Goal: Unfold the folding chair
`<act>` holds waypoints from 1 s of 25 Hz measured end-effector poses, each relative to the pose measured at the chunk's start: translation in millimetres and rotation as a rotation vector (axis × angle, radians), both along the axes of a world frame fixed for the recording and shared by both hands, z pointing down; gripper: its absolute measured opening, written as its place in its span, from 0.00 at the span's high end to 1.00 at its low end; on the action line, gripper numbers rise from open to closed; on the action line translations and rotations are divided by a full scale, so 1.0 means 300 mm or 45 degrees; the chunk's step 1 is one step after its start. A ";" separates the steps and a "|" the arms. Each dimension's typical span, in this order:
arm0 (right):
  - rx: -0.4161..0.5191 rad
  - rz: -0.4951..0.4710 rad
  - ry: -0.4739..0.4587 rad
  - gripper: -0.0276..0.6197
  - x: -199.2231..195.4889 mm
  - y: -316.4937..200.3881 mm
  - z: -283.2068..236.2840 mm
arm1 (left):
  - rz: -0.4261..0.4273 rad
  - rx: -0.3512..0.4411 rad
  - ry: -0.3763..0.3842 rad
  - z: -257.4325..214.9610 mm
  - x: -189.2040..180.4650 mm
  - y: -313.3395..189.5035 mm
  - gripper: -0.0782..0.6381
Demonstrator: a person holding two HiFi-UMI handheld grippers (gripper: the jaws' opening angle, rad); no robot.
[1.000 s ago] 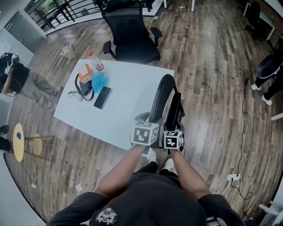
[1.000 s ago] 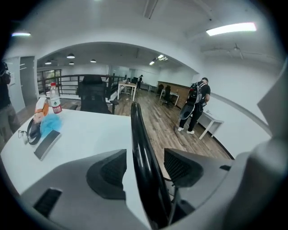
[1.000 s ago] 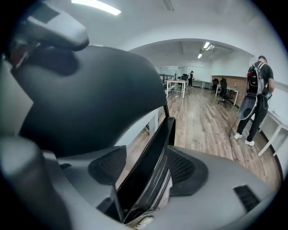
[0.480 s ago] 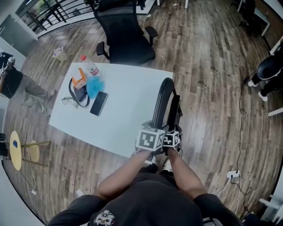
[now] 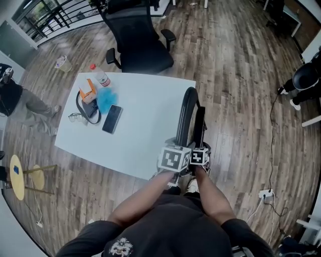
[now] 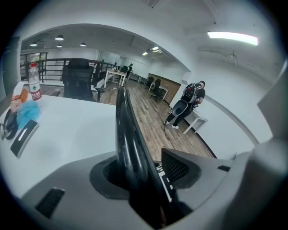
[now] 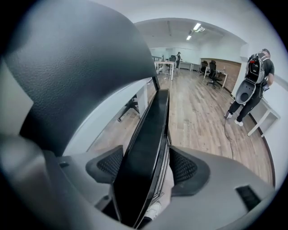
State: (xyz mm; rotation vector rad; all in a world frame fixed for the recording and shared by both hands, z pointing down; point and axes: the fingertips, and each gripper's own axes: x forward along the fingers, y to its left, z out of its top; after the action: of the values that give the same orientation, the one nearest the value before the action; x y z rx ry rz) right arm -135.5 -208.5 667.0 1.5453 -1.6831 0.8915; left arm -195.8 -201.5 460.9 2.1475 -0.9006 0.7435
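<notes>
We see the black folding chair (image 5: 183, 111) standing folded and upright on the floor, just beside the near right edge of the smooth white rectangular table (image 5: 145, 130). Its glossy rounded back hoop (image 6: 126, 130) rises in a narrow arch, and its flat, satin-black seat panel (image 7: 148, 139) lies close alongside it.

Our left gripper (image 6: 146, 173), moulded in matte grey plastic, has the hoop between its jaws. They are closing, yet a sliver of gap shows beside the dimpled black pad (image 6: 176, 167), so it has no hold on the hoop yet. Our right gripper (image 7: 145, 167) straddles the seat panel with its jaws set wide. The textured pads (image 7: 185, 170) sit right next to both faces of the panel, and we see no clear squeeze.

On the far left corner of the table lie a slim black phone (image 5: 111, 118), a fluffy blue puff (image 5: 106, 99), an orange carton (image 5: 87, 90) and a clear plastic bottle with a red cap (image 5: 102, 76).

The floor is streaky grey-brown wood plank (image 5: 235, 75). A black mesh office chair (image 5: 143, 42) stands beyond the table. A black metal railing (image 5: 50, 12) runs along the far left, and a round yellow stool (image 5: 17, 175) stands at the left edge. A person with a backpack (image 7: 254, 85) stands by a white desk.
</notes>
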 end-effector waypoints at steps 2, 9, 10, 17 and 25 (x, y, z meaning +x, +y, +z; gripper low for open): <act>0.017 0.011 0.009 0.47 0.017 0.008 -0.029 | 0.001 -0.009 0.012 -0.002 -0.004 0.006 0.58; 0.053 0.096 -0.071 0.47 0.094 0.033 -0.051 | 0.012 -0.014 0.046 -0.008 -0.009 0.011 0.58; 0.053 0.103 -0.082 0.47 0.112 0.041 -0.058 | 0.015 -0.019 0.065 -0.008 0.000 0.017 0.58; 0.061 0.117 -0.128 0.47 0.248 0.080 -0.056 | 0.024 0.032 0.013 -0.012 0.069 0.036 0.61; 0.137 0.082 -0.654 0.48 0.441 0.150 -0.041 | -0.078 0.029 -0.081 0.021 0.080 0.014 0.61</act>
State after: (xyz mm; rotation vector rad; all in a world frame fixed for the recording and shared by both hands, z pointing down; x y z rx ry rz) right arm -3.1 -163.3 654.7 1.5321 -2.0709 1.3361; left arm -171.8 -197.4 467.2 2.1161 -1.0077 0.7782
